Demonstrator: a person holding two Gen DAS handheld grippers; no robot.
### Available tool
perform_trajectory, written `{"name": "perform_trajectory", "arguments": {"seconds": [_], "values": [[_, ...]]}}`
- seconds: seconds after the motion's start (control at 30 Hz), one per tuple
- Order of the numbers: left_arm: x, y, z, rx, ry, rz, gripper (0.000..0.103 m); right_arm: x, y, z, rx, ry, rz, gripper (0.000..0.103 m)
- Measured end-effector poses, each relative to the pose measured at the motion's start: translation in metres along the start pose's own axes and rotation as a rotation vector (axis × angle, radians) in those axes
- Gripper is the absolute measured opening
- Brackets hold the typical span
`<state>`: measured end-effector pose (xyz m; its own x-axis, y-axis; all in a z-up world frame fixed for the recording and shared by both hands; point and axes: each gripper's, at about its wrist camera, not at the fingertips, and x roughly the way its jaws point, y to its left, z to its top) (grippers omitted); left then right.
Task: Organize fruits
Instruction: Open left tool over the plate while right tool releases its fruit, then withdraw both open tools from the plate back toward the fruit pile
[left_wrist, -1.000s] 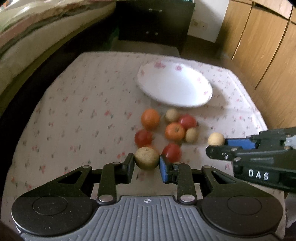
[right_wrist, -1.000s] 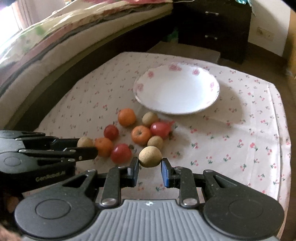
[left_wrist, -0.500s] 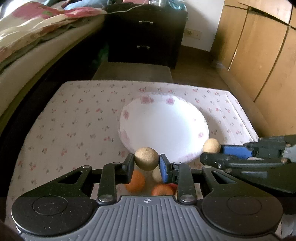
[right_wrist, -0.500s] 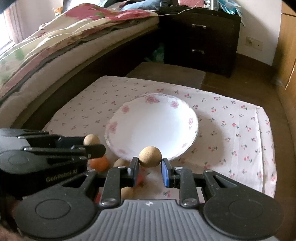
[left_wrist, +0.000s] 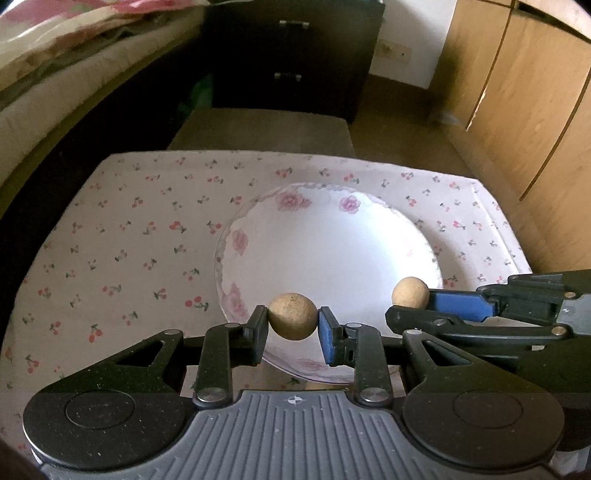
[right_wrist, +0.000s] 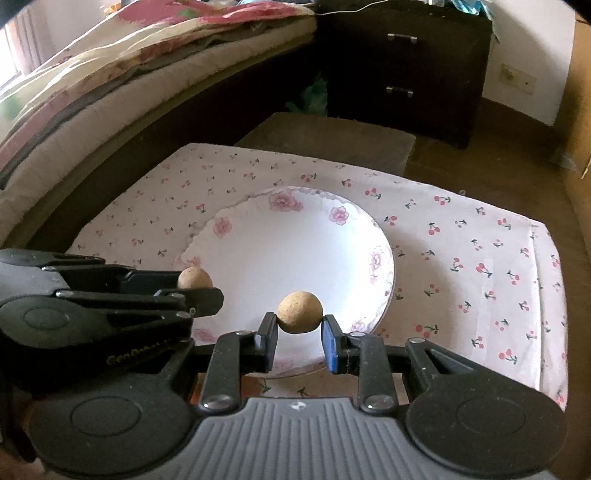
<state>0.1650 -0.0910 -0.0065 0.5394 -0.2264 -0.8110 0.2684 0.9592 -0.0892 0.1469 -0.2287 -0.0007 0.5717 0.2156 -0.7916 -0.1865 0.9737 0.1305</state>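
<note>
A low table (left_wrist: 122, 236) carries everything here, and it is fully covered by a pale tablecloth (right_wrist: 480, 258) printed with small red cherries. The cloth lies flat and reaches the edges of the table on all sides that show. One white plate (left_wrist: 332, 236) with pink flowers on its scalloped rim lies directly on the cloth. It sits just ahead of the fingers in both wrist views, and its near edge passes under them. The inside of the plate is bare white. To the left of the fingers in the left wrist view there is only printed cloth. To the right of the fingers in the right wrist view there is also only cloth, out to the table's corner.
</note>
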Motion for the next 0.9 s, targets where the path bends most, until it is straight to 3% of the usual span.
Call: {"name": "perform_trajectory", "arguments": {"seconds": [0.43,0.9], "values": [[0.005,0.000,0.000,-0.008,0.011,0.000,0.037,0.005,-0.003,0.000,0.012,0.020,0.016,0.028],[-0.009,0.003,0.005,-0.025,-0.024,-0.013,0.047,-0.009,-0.005,0.005,0.033,-0.028,0.017,0.028]]}}
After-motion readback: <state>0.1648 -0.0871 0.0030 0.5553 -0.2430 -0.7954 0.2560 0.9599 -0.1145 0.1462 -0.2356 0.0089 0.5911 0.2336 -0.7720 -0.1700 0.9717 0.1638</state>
